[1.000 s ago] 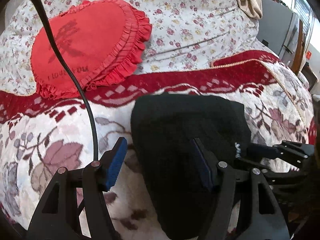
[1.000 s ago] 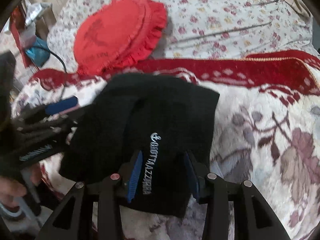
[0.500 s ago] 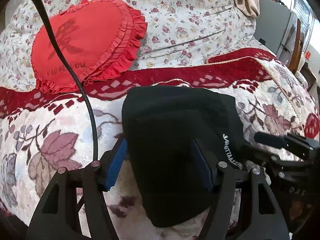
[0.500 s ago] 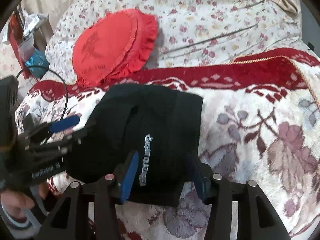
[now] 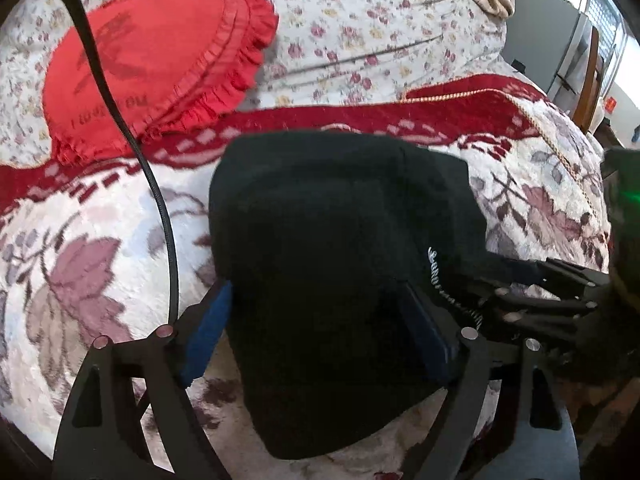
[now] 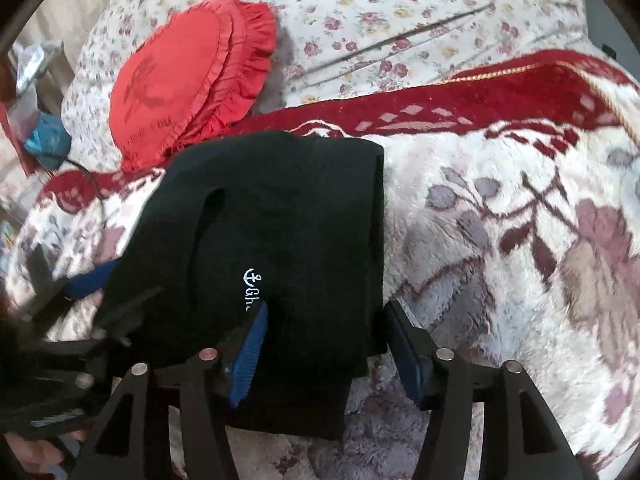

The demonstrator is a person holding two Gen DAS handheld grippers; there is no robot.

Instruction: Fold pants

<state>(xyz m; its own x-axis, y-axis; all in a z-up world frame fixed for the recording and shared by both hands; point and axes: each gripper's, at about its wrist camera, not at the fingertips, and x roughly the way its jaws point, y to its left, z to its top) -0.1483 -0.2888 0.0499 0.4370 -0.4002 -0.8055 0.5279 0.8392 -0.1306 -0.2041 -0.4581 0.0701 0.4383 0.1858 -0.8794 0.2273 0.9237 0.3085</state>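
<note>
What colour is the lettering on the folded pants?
White, on the black pants; the lettering shows best in the right wrist view.

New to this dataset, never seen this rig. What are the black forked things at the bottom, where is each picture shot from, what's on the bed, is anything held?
There is no robot here: a person carries a two-finger gripper in each hand, and a fisheye camera on each looks forward along its fingers. One picture looks out from the left gripper, the other from the right gripper; the black forks with blue pads are their fingers.

On the floral blanket lie folded black pants with white lettering. Behind them sits a red frilled cushion.

The pants lie between both pairs of fingers, but the jaws of both are opening, so they look released rather than gripped.
</note>
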